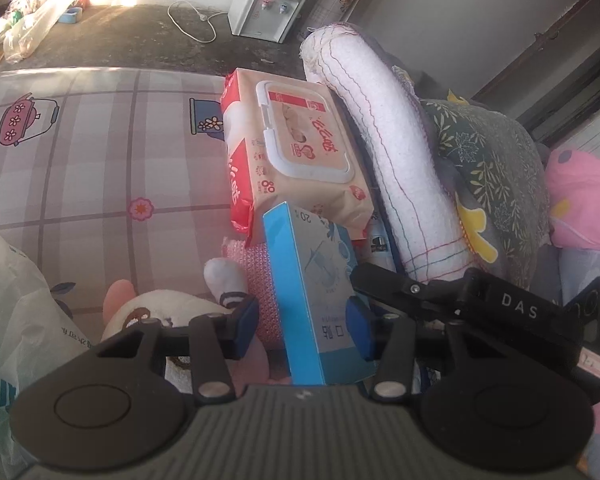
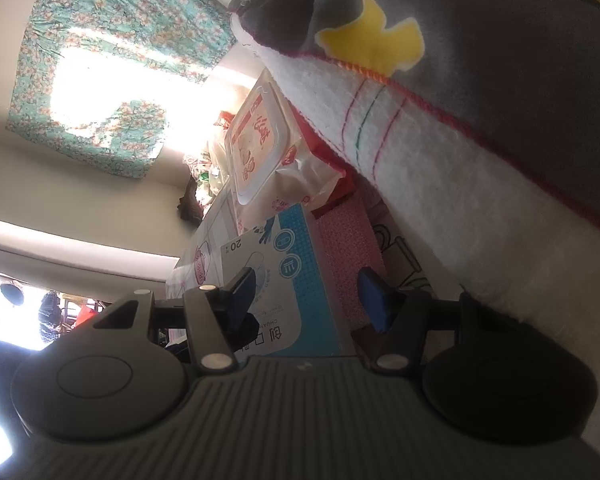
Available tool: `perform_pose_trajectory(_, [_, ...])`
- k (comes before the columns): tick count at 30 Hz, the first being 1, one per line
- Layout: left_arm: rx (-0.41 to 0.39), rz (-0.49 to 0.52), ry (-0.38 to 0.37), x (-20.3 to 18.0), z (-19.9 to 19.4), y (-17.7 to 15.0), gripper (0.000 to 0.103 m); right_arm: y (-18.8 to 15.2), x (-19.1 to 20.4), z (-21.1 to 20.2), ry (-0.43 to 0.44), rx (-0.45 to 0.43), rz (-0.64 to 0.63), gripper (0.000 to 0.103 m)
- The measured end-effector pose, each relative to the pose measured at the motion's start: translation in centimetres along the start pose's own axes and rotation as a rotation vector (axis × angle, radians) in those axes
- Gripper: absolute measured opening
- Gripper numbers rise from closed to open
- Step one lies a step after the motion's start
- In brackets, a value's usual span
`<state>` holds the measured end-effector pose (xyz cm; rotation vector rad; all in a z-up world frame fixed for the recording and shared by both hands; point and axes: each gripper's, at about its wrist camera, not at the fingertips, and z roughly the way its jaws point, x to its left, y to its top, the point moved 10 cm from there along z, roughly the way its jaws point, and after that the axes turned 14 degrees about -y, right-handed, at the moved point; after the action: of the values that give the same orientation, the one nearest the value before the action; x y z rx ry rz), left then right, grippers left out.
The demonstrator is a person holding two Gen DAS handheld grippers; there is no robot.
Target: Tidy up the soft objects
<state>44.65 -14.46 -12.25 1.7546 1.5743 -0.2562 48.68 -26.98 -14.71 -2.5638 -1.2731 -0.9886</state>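
Observation:
A blue and white box [image 1: 320, 292] stands on edge between the fingers of my left gripper [image 1: 306, 320], which is open around it. The box leans against a wet-wipes pack [image 1: 296, 152] stacked on a red pack. A pink knitted cloth [image 1: 262, 292] and a plush toy [image 1: 168, 312] lie left of the box. A rolled white towel [image 1: 392, 168] lies to the right. In the right wrist view my right gripper [image 2: 308, 300] is open, its jaws wide around the same box [image 2: 284, 280], beside the pink cloth [image 2: 348, 252] and the wipes pack [image 2: 260, 144].
A checked tablecloth [image 1: 100, 152] covers the surface. A grey leaf-print pillow [image 1: 496, 168] and pink fabric [image 1: 584, 200] lie right of the towel. A white plastic bag [image 1: 12, 320] is at the left. A water dispenser [image 1: 268, 4] stands on the floor beyond.

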Motion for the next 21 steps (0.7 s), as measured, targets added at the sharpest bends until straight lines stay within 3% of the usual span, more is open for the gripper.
perform_pose_trajectory(4, [0.002, -0.004, 0.011, -0.1, 0.9, -0.1, 0.044, 0.0, -0.2, 0.8, 0.02, 0.021, 0.011, 0.043])
perform_pose_trajectory(5, [0.003, -0.002, 0.019, -0.2, 0.9, -0.2, 0.044, 0.0, -0.2, 1.0, 0.033, 0.028, 0.013, 0.033])
perform_pose_trajectory(8, [-0.012, 0.009, 0.026, -0.7, 0.5, -0.3, 0.041, -0.2, -0.2, 1.1, 0.034, 0.029, 0.011, 0.029])
perform_pose_trajectory(16, [-0.049, 0.024, -0.041, -3.2, -2.9, -0.7, 0.037, -1.4, 0.9, -1.8, 0.09, 0.009, 0.013, 0.027])
perform_pose_trajectory(21, [-0.079, 0.045, -0.091, -5.1, -7.1, -1.9, 0.037, -2.8, 3.0, -4.9, 0.124, -0.024, -0.008, 0.027])
